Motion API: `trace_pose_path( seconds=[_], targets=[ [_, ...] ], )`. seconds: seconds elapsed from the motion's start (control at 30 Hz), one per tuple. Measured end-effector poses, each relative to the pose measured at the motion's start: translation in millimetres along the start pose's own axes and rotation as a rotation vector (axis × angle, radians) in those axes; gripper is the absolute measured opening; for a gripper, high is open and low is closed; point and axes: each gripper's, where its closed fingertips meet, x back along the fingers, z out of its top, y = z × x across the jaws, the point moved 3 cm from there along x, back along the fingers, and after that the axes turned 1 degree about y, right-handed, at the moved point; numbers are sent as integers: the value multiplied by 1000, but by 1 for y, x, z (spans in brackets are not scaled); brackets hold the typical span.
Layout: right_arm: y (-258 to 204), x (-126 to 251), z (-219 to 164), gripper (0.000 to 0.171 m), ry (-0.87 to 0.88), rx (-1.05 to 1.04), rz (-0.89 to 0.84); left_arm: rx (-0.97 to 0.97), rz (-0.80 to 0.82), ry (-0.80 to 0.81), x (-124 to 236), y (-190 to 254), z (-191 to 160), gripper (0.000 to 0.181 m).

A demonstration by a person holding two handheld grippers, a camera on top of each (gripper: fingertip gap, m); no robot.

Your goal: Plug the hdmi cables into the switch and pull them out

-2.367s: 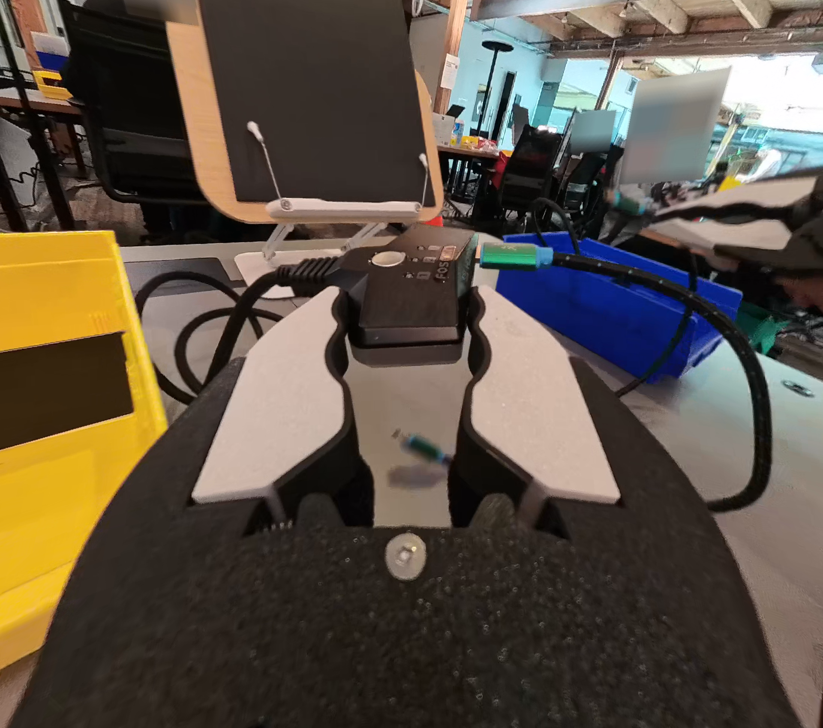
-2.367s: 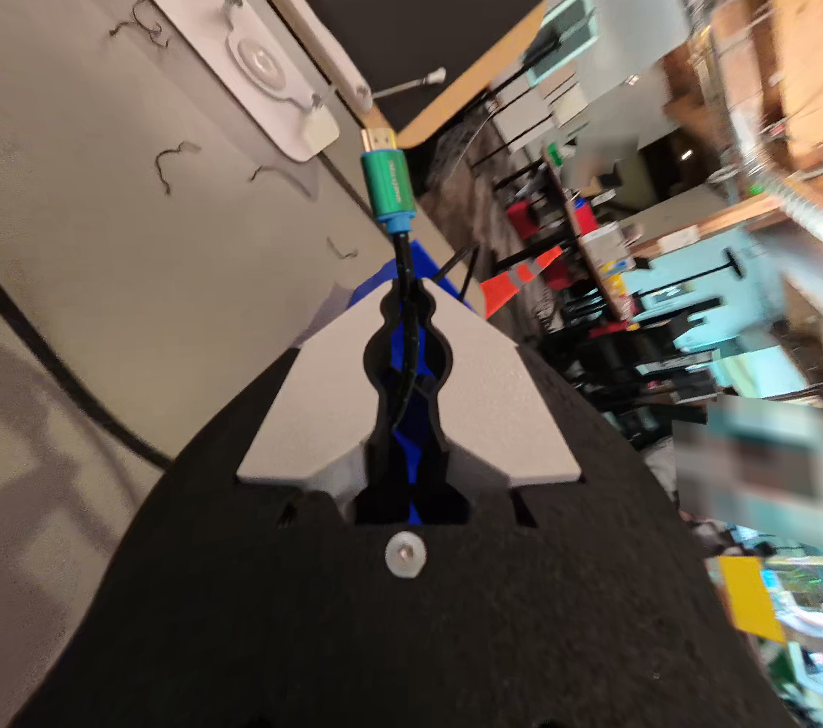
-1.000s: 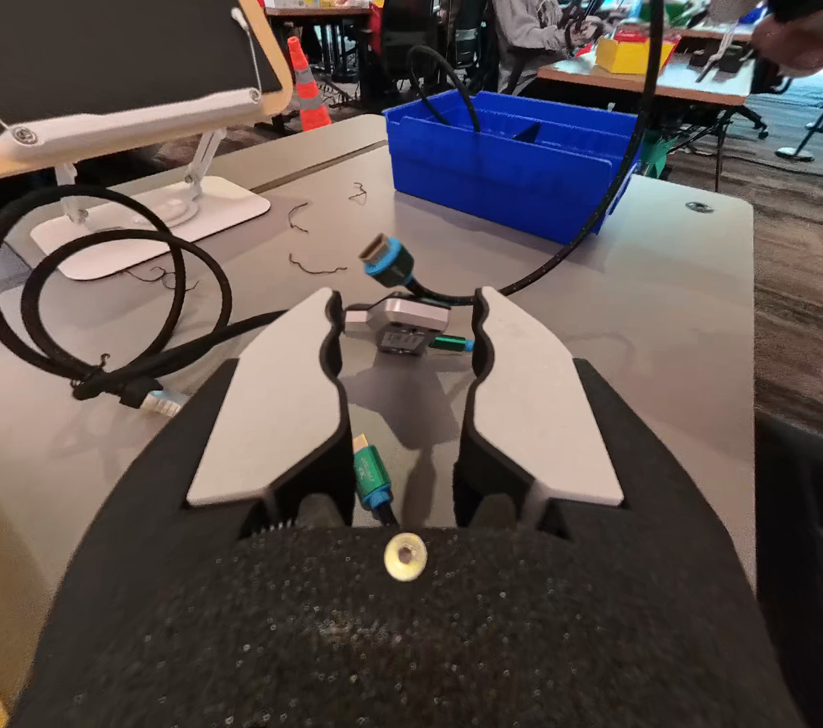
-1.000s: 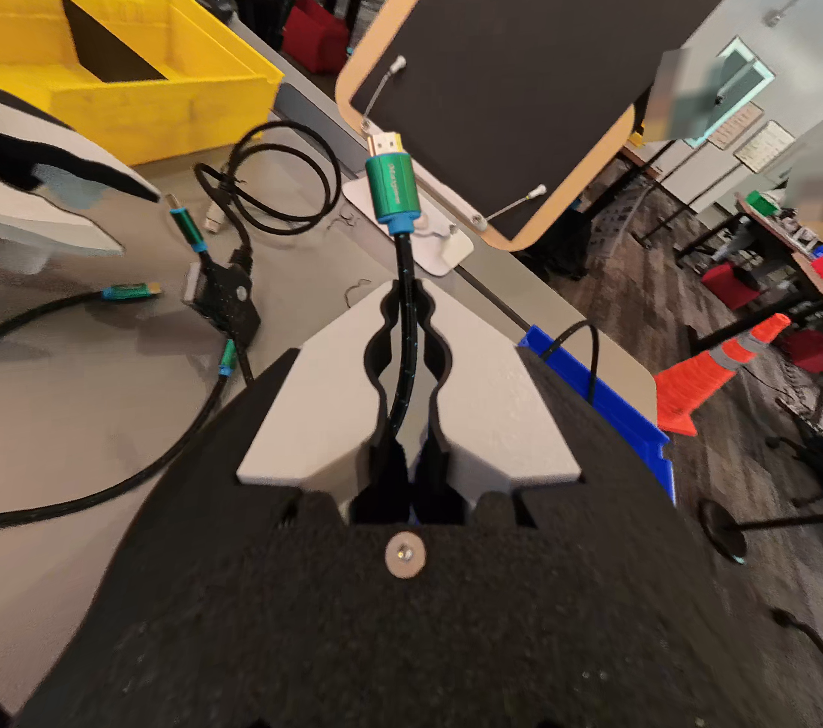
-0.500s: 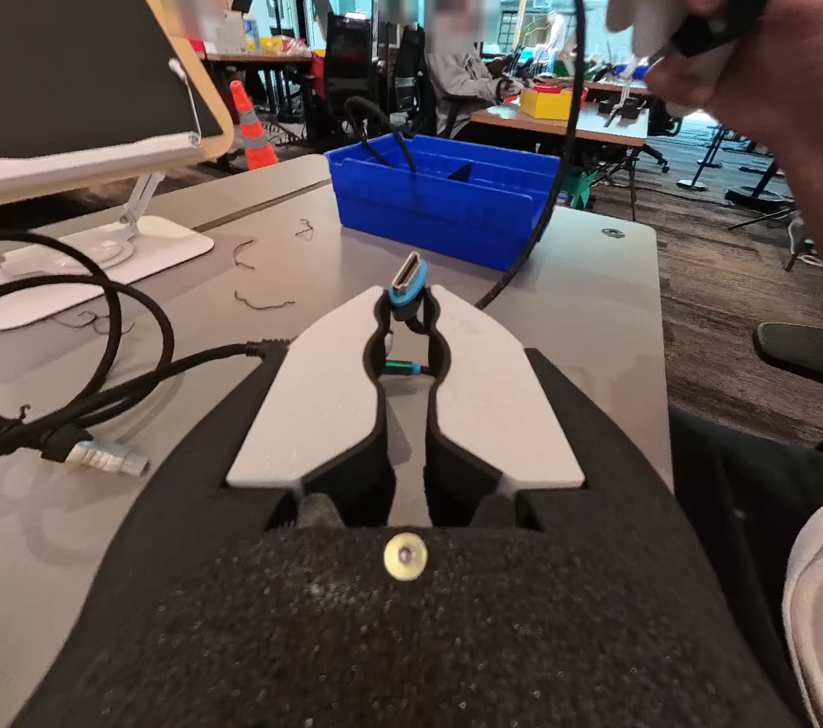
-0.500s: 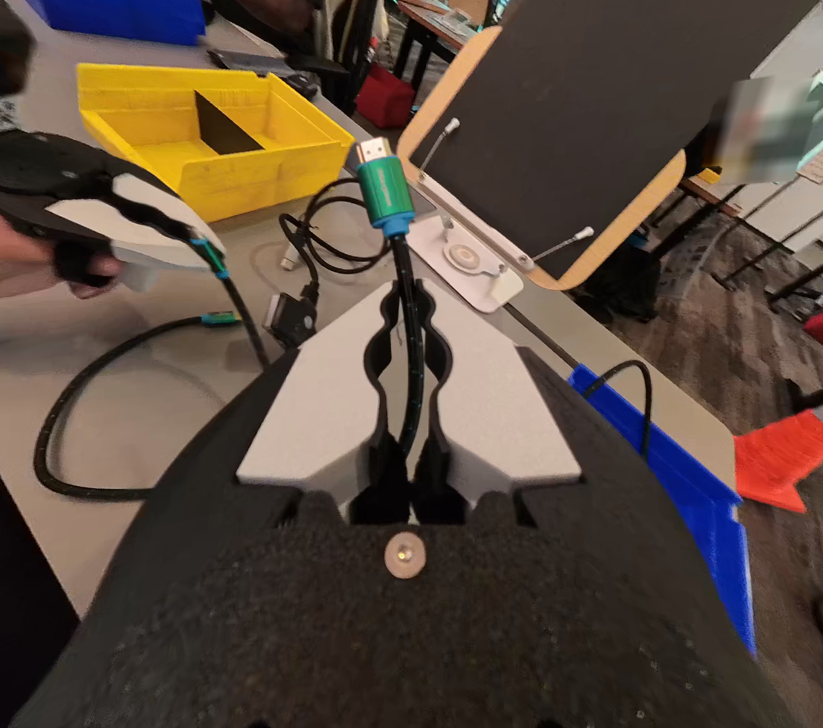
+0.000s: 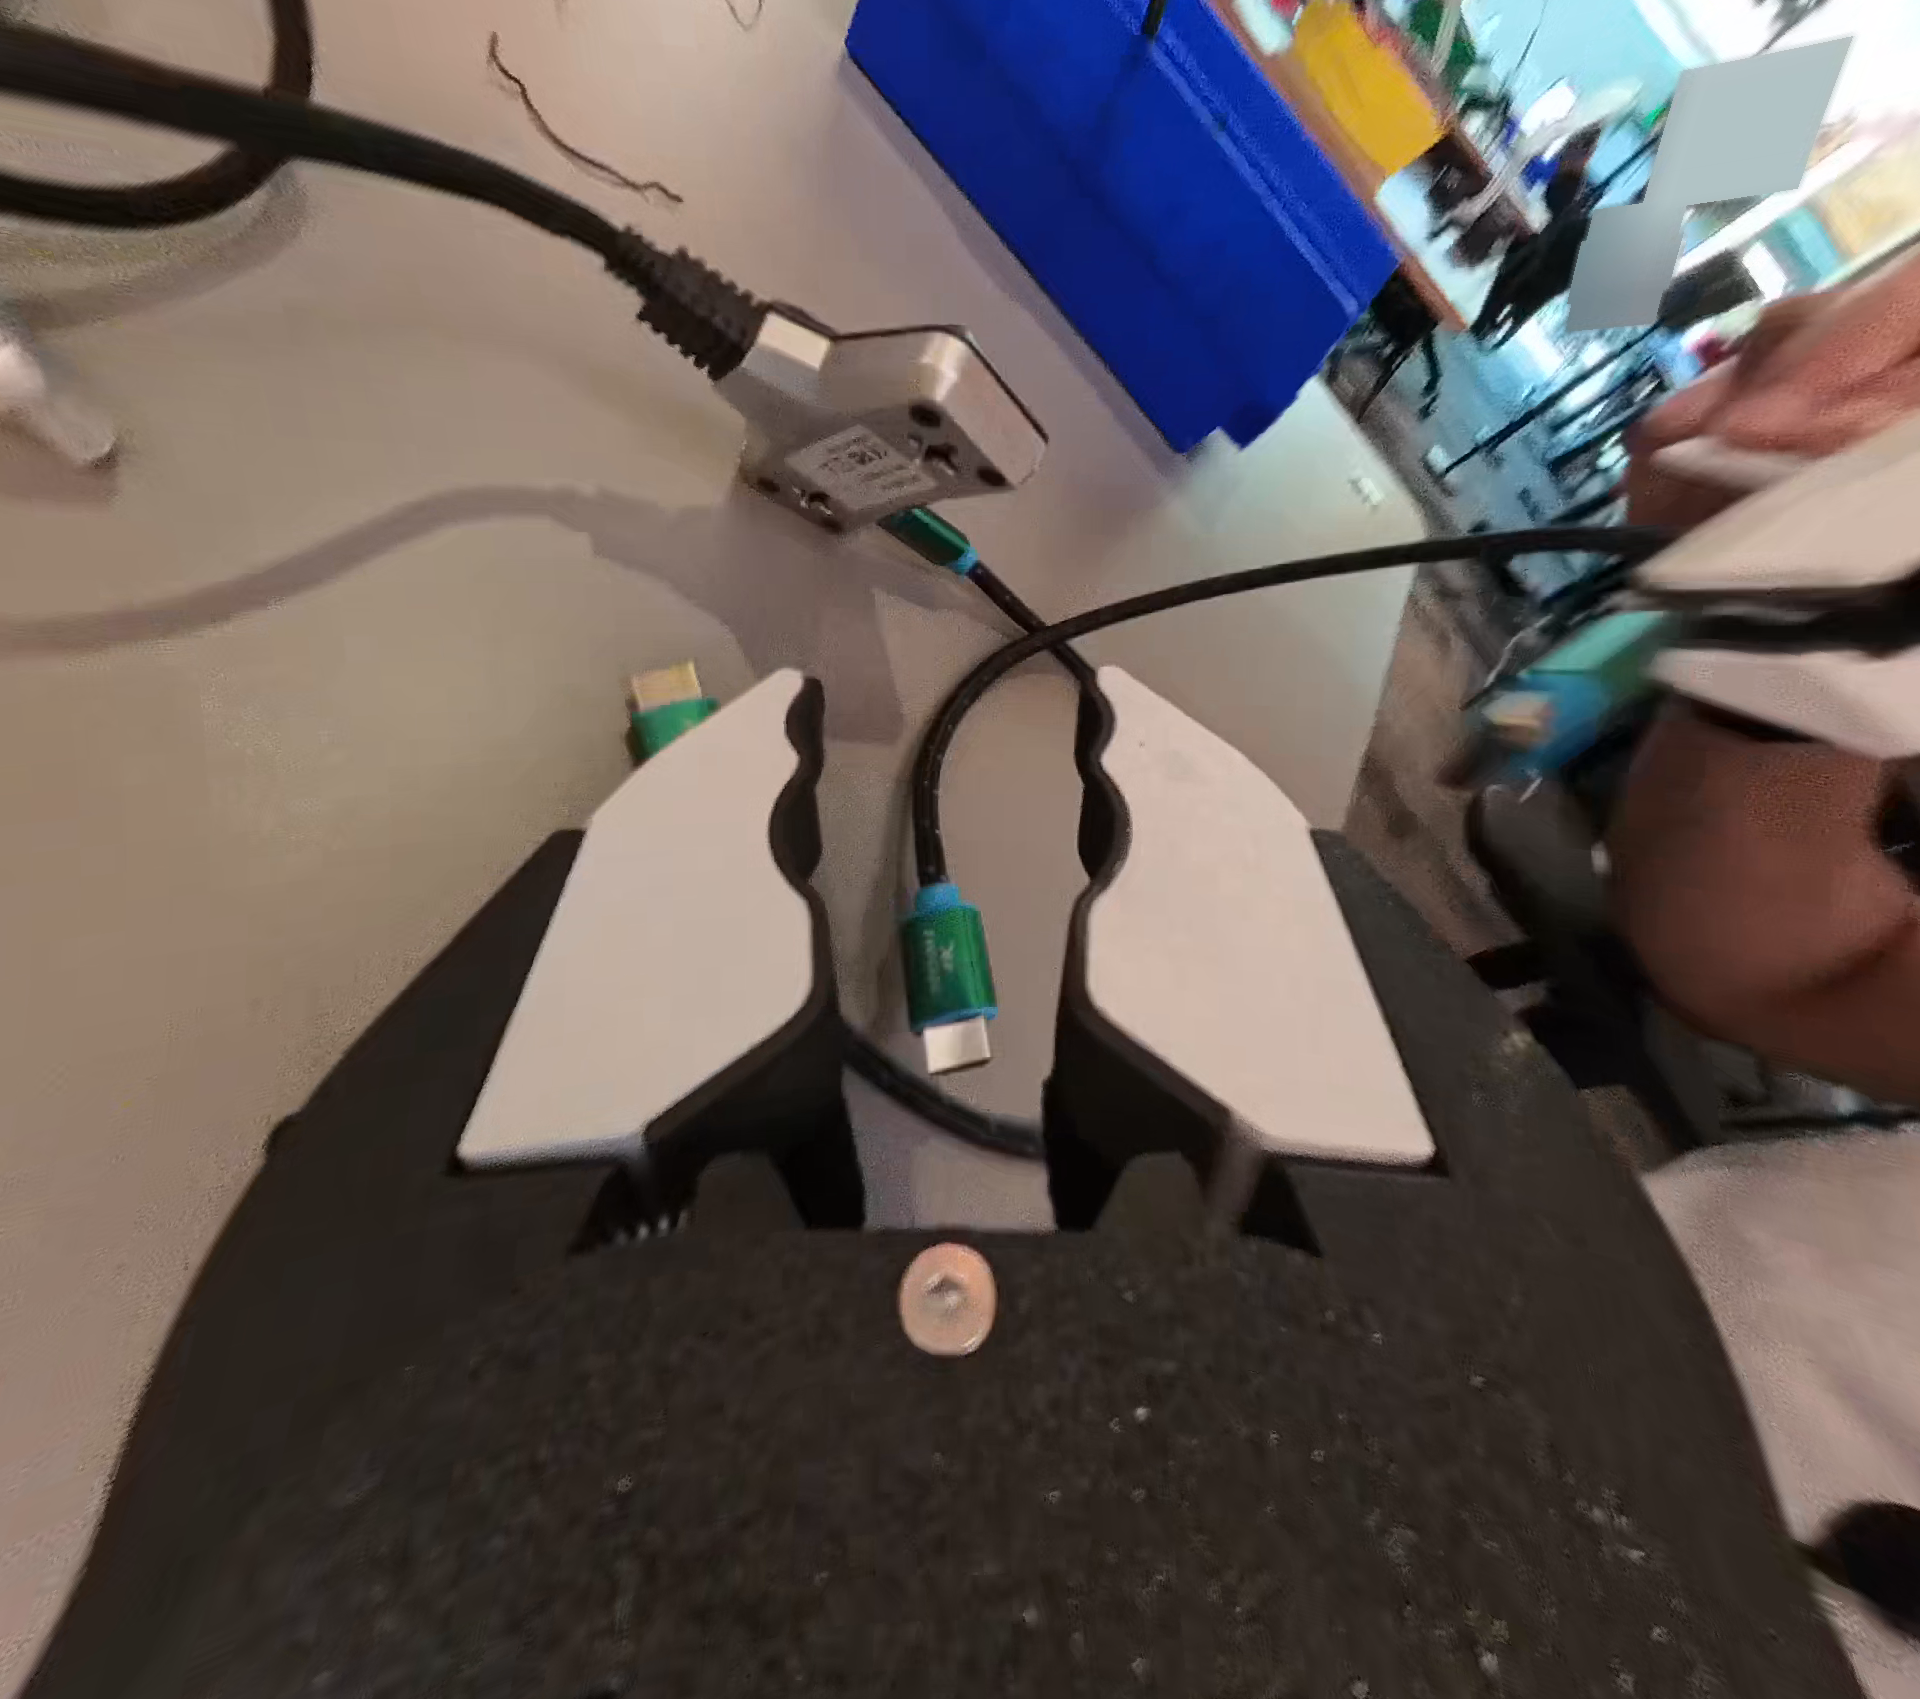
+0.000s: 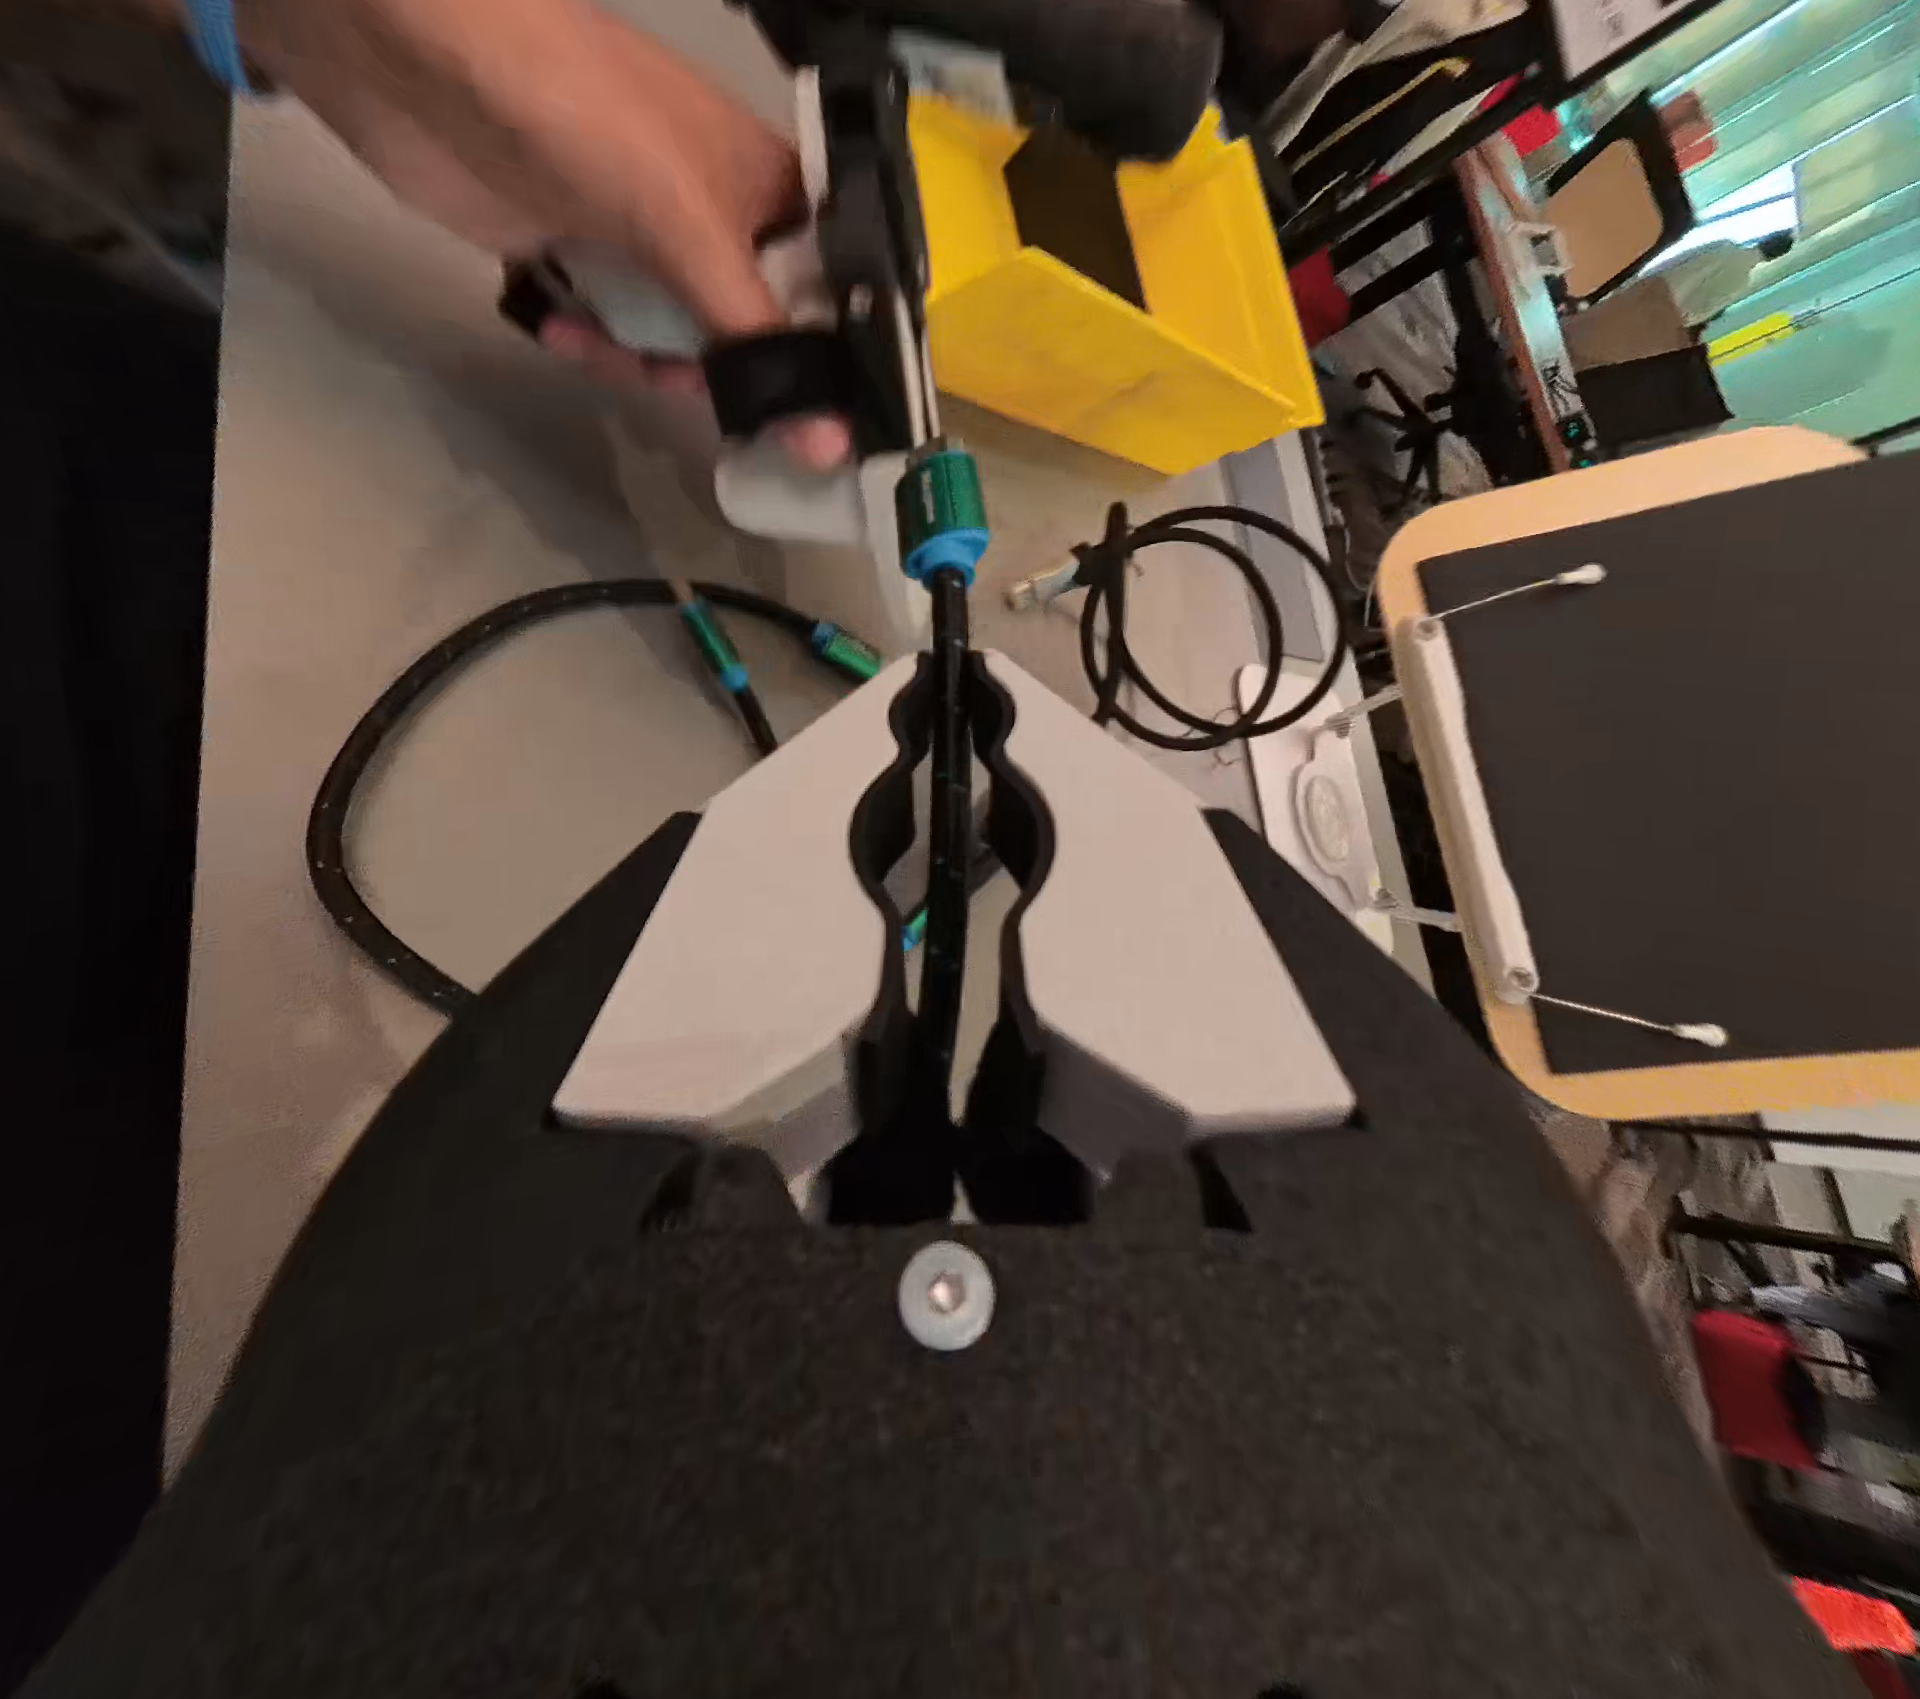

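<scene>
Whereas half a second ago the left gripper (image 7: 940,693) was clamped near the tip on a plug's blue collar, its jaws now stand wide apart with nothing between the pads. That plug (image 7: 948,974) lies loose on the table (image 7: 312,454) between the fingers, metal tip pointing toward the camera, touching neither finger as far as can be seen. Judgement: the plug has been released, so it must be regripped before insertion.

The right gripper (image 8: 943,678) is closed on a black cable (image 8: 940,818) just behind its green plug (image 8: 935,506); as before, the plug projects beyond the tips. It now sits close to the left gripper; contact cannot be determined because of blur.

The switch (image 7: 894,428) rests on the table ahead of the left gripper, beside the blue bin (image 7: 1091,122). One green plug (image 7: 930,535) is seated in its near side and a thick black lead (image 7: 416,153) enters the far side. A further plug (image 7: 665,709) lies just left of the left finger.
</scene>
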Motion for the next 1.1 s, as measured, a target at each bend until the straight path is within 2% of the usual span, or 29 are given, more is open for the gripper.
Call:
trace_pose_path(
  seconds=[0.1, 0.17, 0.23, 0.3, 0.37, 0.43, 0.5, 0.57, 0.73, 0.83, 0.9, 1.0, 1.1],
  targets=[
    [-16, -16, -5, 5, -40, 16, 38, 68, -89, 142, 36, 5, 6, 47],
    [-23, -23, -4, 5, -39, 17, 59, 2, -255, 206, 52, 30, 11, 46],
    [-26, -26, -2, 5, -35, 23, 77, -151, -366, 155, 55, 56, 4, 46],
    [-27, -26, -3, 5, -28, 28, 91, -287, -322, 57, 49, 58, -10, 53],
    [-29, -22, -1, 5, 10, 12, 126, -301, -361, 69, 45, 61, -12, 51],
    [-30, -19, 0, 5, 49, -21, 160, -278, -429, 71, 42, 65, -13, 41],
    [-28, -17, -1, 5, 69, -56, 172, -322, -436, 6, 36, 66, -21, 28],
    [-27, -16, -5, 5, 95, -114, 199, -376, -397, 3, 31, 65, -24, 13],
    [-23, -8, -13, 6, 148, -315, 287, -603, -333, 102, 31, 79, -17, 11],
    [-9, 10, -9, 17, 201, -472, 312, -727, -269, 176, 39, 97, -5, 11],
    [2, 33, 0, 26, 296, -601, 344, -847, -175, 186, 43, 108, 4, 11],
    [9, 63, -2, 28, 402, -823, 405, -1068, -9, 153, 47, 122, 12, 11],
    [1, 69, -20, 27, 461, -1105, 526, -1241, 89, 152, 47, 137, 14, 11]
  ],
)
